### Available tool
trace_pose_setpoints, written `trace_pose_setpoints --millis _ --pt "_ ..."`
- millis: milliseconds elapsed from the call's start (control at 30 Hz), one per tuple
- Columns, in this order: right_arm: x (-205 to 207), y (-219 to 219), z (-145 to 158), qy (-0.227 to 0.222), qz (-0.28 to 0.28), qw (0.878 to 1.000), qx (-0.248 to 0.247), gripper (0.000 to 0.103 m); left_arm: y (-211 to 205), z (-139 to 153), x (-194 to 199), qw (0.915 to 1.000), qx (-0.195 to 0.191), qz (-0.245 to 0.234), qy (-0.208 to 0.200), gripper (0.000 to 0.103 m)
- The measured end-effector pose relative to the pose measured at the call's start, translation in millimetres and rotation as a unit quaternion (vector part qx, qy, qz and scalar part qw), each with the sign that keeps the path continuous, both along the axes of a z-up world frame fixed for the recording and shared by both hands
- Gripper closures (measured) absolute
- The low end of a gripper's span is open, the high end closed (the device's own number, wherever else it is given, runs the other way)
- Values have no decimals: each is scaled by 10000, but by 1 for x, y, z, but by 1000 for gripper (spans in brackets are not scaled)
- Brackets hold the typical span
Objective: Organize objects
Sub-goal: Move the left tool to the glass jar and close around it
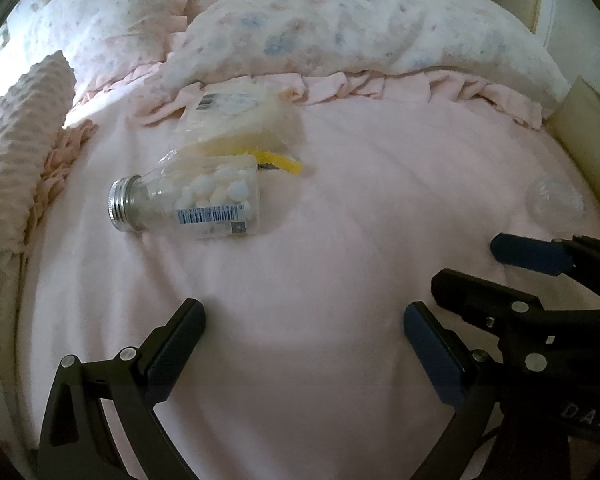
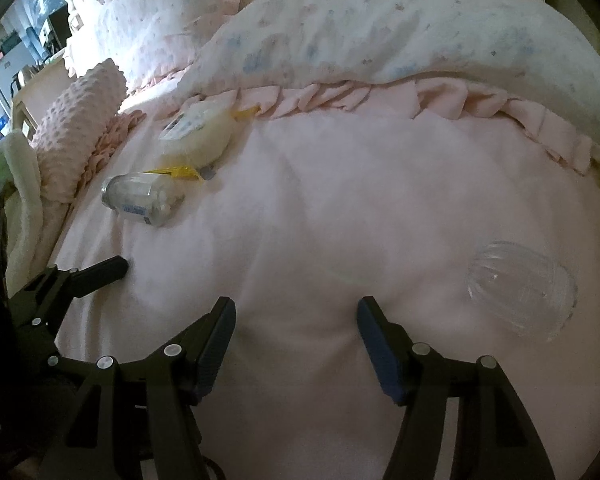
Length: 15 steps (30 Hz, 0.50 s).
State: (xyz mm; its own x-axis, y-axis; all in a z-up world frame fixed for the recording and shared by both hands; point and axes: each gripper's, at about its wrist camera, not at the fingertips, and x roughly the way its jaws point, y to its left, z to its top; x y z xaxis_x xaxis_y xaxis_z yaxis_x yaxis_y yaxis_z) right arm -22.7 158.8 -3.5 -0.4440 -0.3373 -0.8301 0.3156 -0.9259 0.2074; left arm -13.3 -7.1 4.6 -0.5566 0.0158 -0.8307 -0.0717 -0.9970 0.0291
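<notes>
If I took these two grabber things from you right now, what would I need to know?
Left gripper: open, empty, above the pink bedsheet.
Right gripper: open, nothing between its fingers, also over bare sheet.
Glass jar of white balls: on its side, metal cap on, towards the left.
Plastic bag with yellow strip: just behind the jar, near the pillow's ruffle.
Clear ribbed cup: lying on its side by the bed's right edge, just right of the right gripper.
Done: nothing looks gathered yet.
Left: all three items remain scattered; the cup seems the nearest pick for the right gripper.
</notes>
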Motion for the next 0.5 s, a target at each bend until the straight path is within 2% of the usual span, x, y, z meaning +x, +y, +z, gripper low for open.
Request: trace_pose_setpoints --millis 167,233,333,433,500 --pt "-2 -7 4 -193 158 9996 -132 43 -3 8 4 9998 83 -81 144 27" --pt "-4 -11 8 -290 230 9990 -261 45 -11 15 3 9996 265 31 109 27" --pt "-12 -13 22 -386 263 9970 -618 45 -32 27 2 9963 733 382 222 27" --pt "-26 -15 39 -394 249 9946 -925 45 -53 41 0 9909 966 833 424 27" --pt "-37 -20 50 -366 266 9939 -1009 45 -66 47 -6 9873 1091 1093 377 26"
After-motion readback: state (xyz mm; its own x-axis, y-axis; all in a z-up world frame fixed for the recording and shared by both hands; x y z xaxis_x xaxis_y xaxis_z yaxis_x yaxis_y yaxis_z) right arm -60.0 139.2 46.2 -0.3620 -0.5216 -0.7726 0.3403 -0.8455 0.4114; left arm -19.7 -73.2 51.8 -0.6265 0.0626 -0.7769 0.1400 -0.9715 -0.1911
